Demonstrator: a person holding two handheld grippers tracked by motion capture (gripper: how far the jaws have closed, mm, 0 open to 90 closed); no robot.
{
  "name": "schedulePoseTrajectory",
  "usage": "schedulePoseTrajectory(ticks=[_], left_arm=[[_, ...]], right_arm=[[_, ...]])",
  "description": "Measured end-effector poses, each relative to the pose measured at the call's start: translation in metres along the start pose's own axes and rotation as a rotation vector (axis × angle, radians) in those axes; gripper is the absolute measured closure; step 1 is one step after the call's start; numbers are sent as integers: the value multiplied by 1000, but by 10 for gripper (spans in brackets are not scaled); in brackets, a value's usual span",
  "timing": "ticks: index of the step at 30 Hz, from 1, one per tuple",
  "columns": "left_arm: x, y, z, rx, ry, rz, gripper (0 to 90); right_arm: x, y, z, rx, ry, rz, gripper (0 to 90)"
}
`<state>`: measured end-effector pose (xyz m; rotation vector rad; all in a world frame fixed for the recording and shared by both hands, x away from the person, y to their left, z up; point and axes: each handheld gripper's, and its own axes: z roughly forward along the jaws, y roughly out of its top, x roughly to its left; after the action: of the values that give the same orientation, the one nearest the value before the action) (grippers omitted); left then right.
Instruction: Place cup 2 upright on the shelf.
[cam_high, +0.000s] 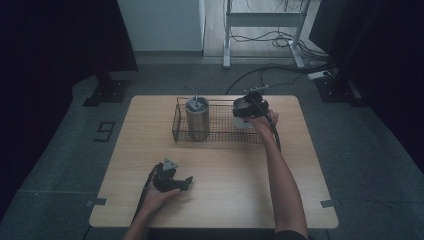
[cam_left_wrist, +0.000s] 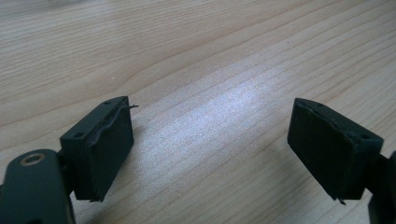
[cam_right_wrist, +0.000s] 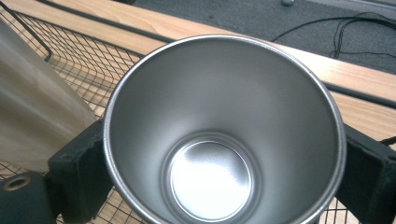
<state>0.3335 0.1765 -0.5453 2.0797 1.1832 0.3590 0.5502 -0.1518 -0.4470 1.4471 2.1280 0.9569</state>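
A black wire basket (cam_high: 220, 131) stands at the back middle of the wooden table (cam_high: 225, 190). In its left end a tall steel tumbler (cam_high: 197, 119) with a lid stands upright. My right gripper (cam_high: 248, 108) hovers over the basket's right end, shut on an open steel cup (cam_right_wrist: 219, 130); in the right gripper view its jaws press the cup's sides just below the rim and the cup's inside is bare. The tumbler's side (cam_right_wrist: 32, 116) shows just left of the cup. My left gripper (cam_high: 175, 181) rests low on the table near the front left, open (cam_left_wrist: 210, 144) over bare wood.
The basket's mesh (cam_right_wrist: 88, 70) lies under and behind the cup. Beyond the table are a grey floor, cables (cam_high: 280, 70) and a white frame's legs (cam_high: 227, 45). Dark curtains hang on both sides.
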Motion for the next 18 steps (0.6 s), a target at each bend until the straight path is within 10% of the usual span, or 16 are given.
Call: schedulePoseTrajectory(ticks=[18], left_arm=[[0,-1,0,-2,0,7,145]], right_arm=[[3,-8,12,29,-9,-16,69]])
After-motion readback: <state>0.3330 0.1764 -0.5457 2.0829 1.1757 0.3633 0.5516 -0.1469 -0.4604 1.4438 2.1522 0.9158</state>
